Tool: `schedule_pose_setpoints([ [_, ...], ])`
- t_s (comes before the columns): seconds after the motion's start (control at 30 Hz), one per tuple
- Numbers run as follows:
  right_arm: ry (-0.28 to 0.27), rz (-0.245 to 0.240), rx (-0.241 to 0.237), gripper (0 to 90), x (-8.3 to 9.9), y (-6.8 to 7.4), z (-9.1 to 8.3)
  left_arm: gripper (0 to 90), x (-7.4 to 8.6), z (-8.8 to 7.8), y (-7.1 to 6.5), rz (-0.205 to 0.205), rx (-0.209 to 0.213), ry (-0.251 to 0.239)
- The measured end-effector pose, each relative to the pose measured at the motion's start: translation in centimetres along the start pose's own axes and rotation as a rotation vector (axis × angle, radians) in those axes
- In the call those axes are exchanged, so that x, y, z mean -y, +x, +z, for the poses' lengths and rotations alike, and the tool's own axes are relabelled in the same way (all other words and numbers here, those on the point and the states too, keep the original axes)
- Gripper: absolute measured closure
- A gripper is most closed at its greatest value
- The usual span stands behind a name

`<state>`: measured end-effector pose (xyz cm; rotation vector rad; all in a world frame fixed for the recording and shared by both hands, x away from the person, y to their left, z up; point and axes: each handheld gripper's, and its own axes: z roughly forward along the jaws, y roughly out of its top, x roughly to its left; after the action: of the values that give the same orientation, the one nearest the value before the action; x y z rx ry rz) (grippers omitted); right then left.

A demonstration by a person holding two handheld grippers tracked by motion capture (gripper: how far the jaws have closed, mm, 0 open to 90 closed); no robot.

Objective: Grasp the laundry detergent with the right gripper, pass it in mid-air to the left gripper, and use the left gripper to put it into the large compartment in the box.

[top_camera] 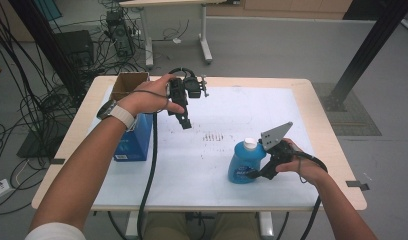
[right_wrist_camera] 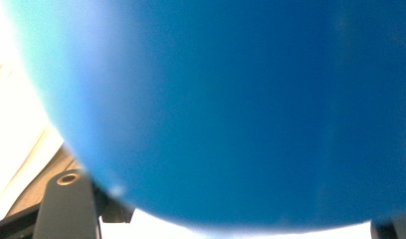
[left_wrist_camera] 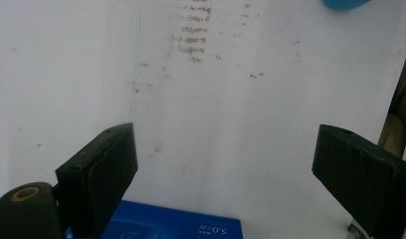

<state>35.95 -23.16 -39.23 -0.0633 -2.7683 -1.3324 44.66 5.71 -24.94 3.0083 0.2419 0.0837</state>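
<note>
A blue bottle point(top_camera: 242, 165) with a white cap stands upright on the white table top point(top_camera: 202, 165), right of centre. My right gripper point(top_camera: 254, 174) is pressed up against its lower right side. In the right gripper view the bottle point(right_wrist_camera: 231, 99) is very close and sits between the jaws, which stand wide apart, so my right gripper point(right_wrist_camera: 226, 219) is open around it. My left gripper point(top_camera: 184, 122) is held above the table near the back left, pointing down. Its jaws are wide open over bare table point(left_wrist_camera: 226, 144) with nothing between them.
A blue box point(top_camera: 134, 140) with an open cardboard top stands at the table's left side, under my left forearm; its edge point(left_wrist_camera: 171, 226) lies just below the left jaws. Faint brown marks point(top_camera: 214, 136) dot the table's middle. Cables trail off the front edge.
</note>
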Motion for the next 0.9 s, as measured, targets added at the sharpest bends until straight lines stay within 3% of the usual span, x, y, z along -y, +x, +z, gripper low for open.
schedule_pose_setpoints([
  [0.9,-0.030,-0.004,-0.007,28.6,0.26,-0.15,0.30,11.2,0.10,0.08,0.04,-0.004,0.002,0.000],
])
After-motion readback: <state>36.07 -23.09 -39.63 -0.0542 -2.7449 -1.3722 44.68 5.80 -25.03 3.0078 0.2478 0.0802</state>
